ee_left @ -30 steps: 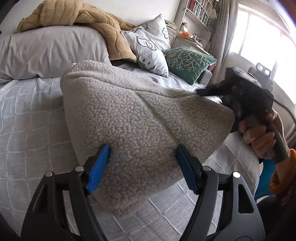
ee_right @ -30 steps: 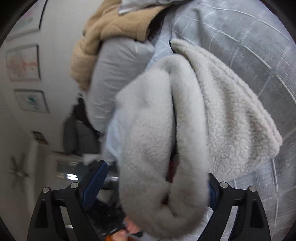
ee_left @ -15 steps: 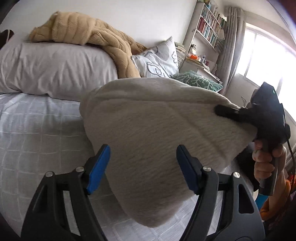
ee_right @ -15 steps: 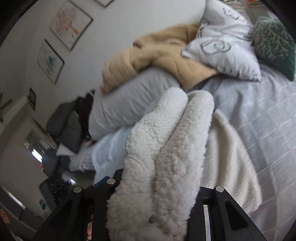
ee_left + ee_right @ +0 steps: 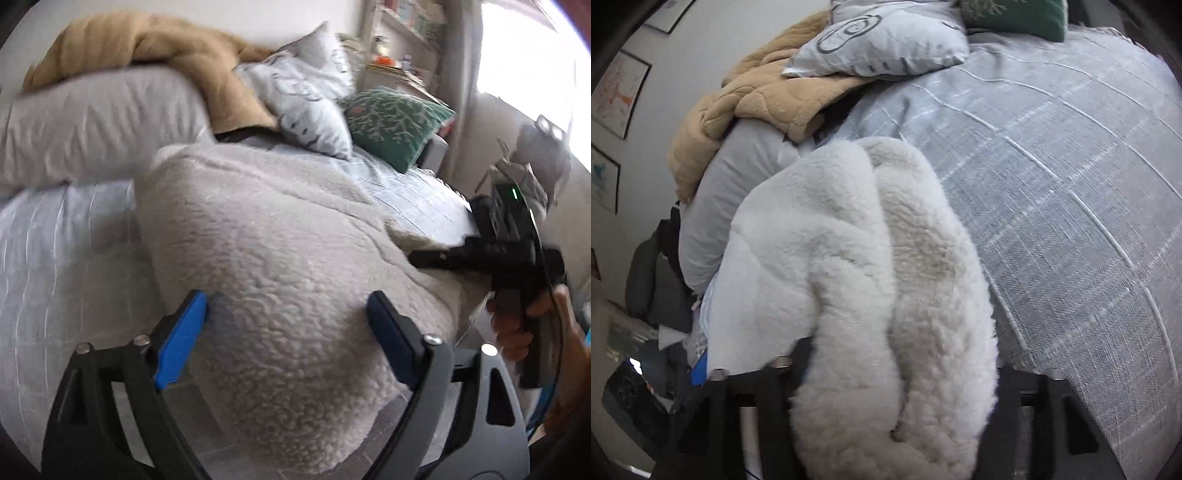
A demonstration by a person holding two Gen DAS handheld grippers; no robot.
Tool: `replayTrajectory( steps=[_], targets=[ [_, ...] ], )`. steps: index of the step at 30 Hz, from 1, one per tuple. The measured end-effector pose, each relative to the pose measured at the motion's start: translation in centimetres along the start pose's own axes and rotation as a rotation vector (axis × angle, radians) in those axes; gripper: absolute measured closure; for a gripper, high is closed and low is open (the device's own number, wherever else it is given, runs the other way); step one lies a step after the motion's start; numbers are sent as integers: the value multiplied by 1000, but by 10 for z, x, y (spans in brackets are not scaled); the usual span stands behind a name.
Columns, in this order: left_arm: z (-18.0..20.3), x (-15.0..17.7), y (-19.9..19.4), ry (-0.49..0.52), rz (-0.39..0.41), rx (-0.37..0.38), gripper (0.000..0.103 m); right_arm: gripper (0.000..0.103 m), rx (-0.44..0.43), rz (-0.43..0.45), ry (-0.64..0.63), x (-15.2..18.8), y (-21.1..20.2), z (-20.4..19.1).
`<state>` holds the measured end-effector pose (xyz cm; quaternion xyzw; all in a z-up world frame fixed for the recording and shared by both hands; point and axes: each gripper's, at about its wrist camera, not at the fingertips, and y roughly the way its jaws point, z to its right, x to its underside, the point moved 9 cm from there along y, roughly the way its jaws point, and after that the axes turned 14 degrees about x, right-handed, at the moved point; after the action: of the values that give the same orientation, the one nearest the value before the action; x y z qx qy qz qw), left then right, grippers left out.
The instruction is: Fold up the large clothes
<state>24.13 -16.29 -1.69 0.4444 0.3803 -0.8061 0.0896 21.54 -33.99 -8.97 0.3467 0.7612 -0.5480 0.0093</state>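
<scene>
Fleece garment (image 5: 280, 266) now lies folded on the bed (image 5: 66, 258) — a second ago I held it up. My left gripper (image 5: 286, 328) is opening, pads off the pile; my right gripper (image 5: 886, 373) is opening too, fleece between its jaws — fold set down.

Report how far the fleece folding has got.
Done: the fleece is doubled over on the bed, two layers showing in the right wrist view. In hand: the left gripper and right gripper both straddle it, jaws opening, apparently letting go. Left: it lies as a bulky bundle, so smoothing or another fold probably remains.
</scene>
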Motion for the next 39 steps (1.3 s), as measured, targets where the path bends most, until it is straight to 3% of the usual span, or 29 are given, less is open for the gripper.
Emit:
replayTrajectory(
  steps=[1, 3, 5, 8, 12, 14, 16, 19, 25, 30, 34, 36, 39],
  targets=[
    [-10, -2, -5, -46, -3, -8, 10, 18, -6, -15, 4, 2, 1, 1],
    [-30, -2, -9, -113, -8, -20, 9, 17, -34, -45, 18, 6, 3, -1],
    [-45, 5, -5, -205, -35, 22, 4, 17, -95, -93, 64, 7, 8, 2],
    [-60, 22, 8, -401, -83, 169, 0, 15, -147, -131, 107, 9, 12, 3],
    [-72, 54, 34, -753, -130, 479, 0, 17, -140, -133, 103, 10, 14, -3],
    [-76, 62, 38, -805, -102, 538, 0, 25, -167, -137, 108, 10, 14, -9],
    [-74, 62, 31, -786, -65, 534, 8, 37, -189, -137, 94, 12, 9, -17],
    [-66, 56, 11, -738, -26, 483, 20, 42, -184, -118, 71, 12, 1, -32],
    [-64, 45, -59, -656, 9, 389, 21, 45, -229, -167, -18, 39, -18, -75],
    [-79, 65, -127, -652, -9, 323, 21, 45, -266, -235, -171, 90, -39, -133],
    [-98, 111, -134, -634, -95, 232, 21, 36, -201, -293, -218, 125, -20, -143],
    [-103, 124, -130, -640, -70, 235, 17, 26, -144, -324, -230, 138, -3, -134],
    [-99, 116, -137, -652, -48, 241, 17, 22, -165, -339, -190, 133, -8, -128]
  ],
)
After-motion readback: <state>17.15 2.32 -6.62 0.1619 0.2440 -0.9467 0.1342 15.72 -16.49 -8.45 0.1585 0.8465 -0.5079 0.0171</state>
